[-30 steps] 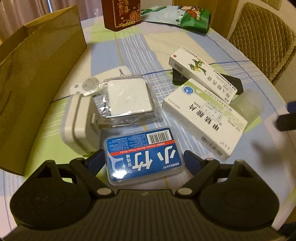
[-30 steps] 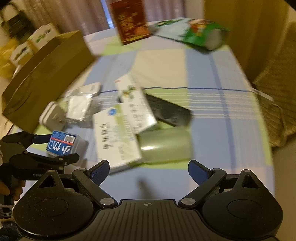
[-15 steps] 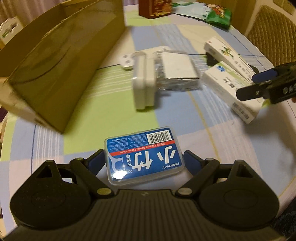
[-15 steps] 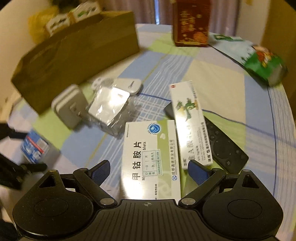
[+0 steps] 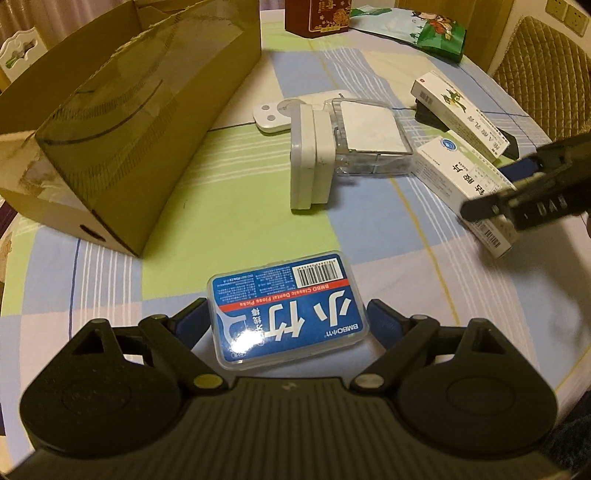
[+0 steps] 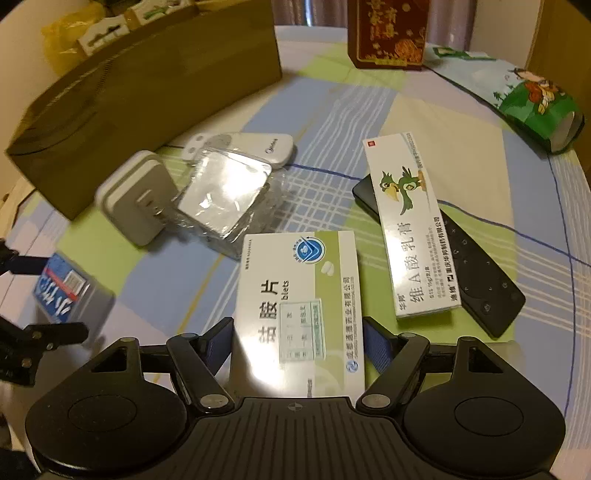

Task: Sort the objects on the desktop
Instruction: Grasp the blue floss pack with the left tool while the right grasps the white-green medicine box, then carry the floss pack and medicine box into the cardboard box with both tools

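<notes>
My left gripper (image 5: 286, 319) is shut on a blue dental floss box (image 5: 288, 310) and holds it above the table near the cardboard box (image 5: 122, 110). My right gripper (image 6: 297, 339) has its fingers on both sides of a white and green tablet box (image 6: 299, 295) lying on the table. I cannot tell whether they press it. A long ointment box (image 6: 410, 229) lies across a black remote (image 6: 480, 284). A white adapter (image 6: 133, 199), a clear plastic pack (image 6: 221, 192) and a white remote (image 6: 255, 146) lie in the middle.
A red tin (image 6: 388, 33) and a green snack bag (image 6: 532, 99) sit at the far side. The round table has a checked cloth (image 5: 236, 192). A padded chair (image 5: 546, 66) stands at the right. The open cardboard box takes up the left side.
My left gripper has drawn back and to the left with the floss box. My right gripper has moved in over the tablet box, which now lies between its fingers.
</notes>
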`<state>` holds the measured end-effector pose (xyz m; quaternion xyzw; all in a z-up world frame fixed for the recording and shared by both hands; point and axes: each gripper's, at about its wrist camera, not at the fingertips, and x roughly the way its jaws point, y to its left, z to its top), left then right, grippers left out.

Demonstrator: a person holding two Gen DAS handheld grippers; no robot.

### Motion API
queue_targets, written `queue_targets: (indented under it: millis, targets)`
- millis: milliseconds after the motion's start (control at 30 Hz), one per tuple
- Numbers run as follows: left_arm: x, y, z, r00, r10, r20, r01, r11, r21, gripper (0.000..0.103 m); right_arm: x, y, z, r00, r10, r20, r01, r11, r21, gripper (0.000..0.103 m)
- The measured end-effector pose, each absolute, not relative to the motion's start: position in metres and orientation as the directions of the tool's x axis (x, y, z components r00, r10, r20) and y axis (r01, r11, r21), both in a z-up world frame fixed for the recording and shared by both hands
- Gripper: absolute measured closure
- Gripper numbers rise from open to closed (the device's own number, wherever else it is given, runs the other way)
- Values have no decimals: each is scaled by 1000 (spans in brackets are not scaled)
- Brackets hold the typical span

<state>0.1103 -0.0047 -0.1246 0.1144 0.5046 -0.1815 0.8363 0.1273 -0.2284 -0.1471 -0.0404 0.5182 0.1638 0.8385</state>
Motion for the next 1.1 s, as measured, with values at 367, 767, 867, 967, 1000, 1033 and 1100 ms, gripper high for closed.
queue_targets:
  millis: [367, 767, 867, 967, 1000, 1033, 1100]
  targets:
    - [114, -1, -123, 400, -199, -895, 496, 868, 29, 16, 101, -224, -141, 354, 199, -914, -205, 970, 132, 33]
    - [125, 42, -42, 423, -332, -843, 638, 770, 17, 16, 78, -246, -107, 357, 534, -767, 224, 748, 625, 33]
    - [134, 57, -19, 432, -368, -823, 658, 753, 8, 16, 84, -225, -93, 387, 552, -739, 223, 722, 655, 33]
    - [148, 75, 2, 440, -393, -807, 669, 744, 3, 16, 103, -200, -74, 427, 561, -710, 181, 716, 674, 33]
    - [154, 82, 9, 450, -398, -799, 672, 740, 10, 16, 110, -191, -68, 440, 566, -697, 163, 713, 682, 33]
    - [160, 89, 16, 460, -403, -791, 676, 737, 19, 16, 117, -182, -62, 453, 571, -684, 146, 710, 689, 33]
    - [173, 103, 30, 480, -412, -774, 686, 727, 38, 16, 137, -163, -49, 478, 587, -654, 106, 700, 706, 33]
